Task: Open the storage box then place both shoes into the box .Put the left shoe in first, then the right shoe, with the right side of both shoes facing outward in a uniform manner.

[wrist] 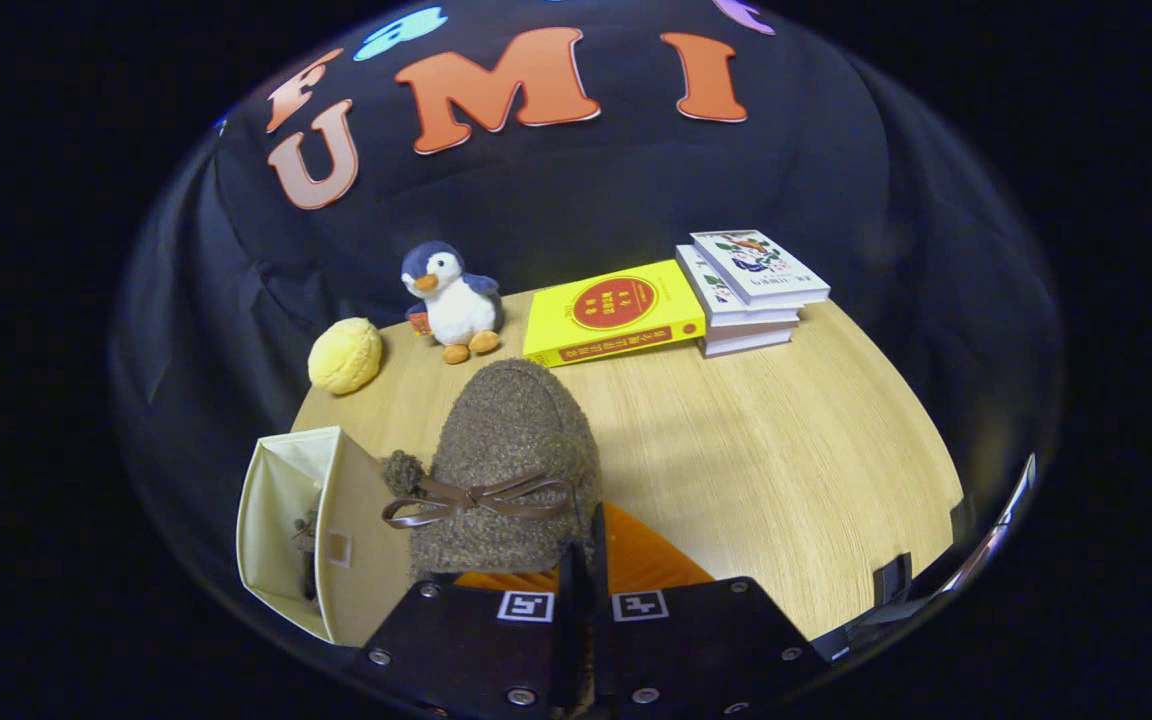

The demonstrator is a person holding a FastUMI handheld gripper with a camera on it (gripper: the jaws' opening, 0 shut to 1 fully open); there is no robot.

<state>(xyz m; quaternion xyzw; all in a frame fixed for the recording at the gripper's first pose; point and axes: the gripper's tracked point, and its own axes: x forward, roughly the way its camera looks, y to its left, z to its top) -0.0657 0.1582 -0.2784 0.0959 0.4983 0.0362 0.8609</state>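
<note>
Just ahead of the gripper (584, 560) rides a brown fuzzy shoe (511, 470), toe pointing away over the wooden table (786, 450), a thin brown bow (481, 498) across its upper. The fingers stand close together, nearly touching, pinched on the shoe's rear edge (the grip point itself is partly hidden by the fingers, but both seem to press on it). Beside the shoe, on its left, sits the cream storage box (301, 520), open, with something dark and fuzzy inside that I can't make out clearly. Beyond the shoe stands a plush penguin (451, 300), and left of the penguin lies a yellow round plush (345, 355). Right of the penguin lies a yellow book (611, 312), and touching that a small stack of books (751, 290).
</note>
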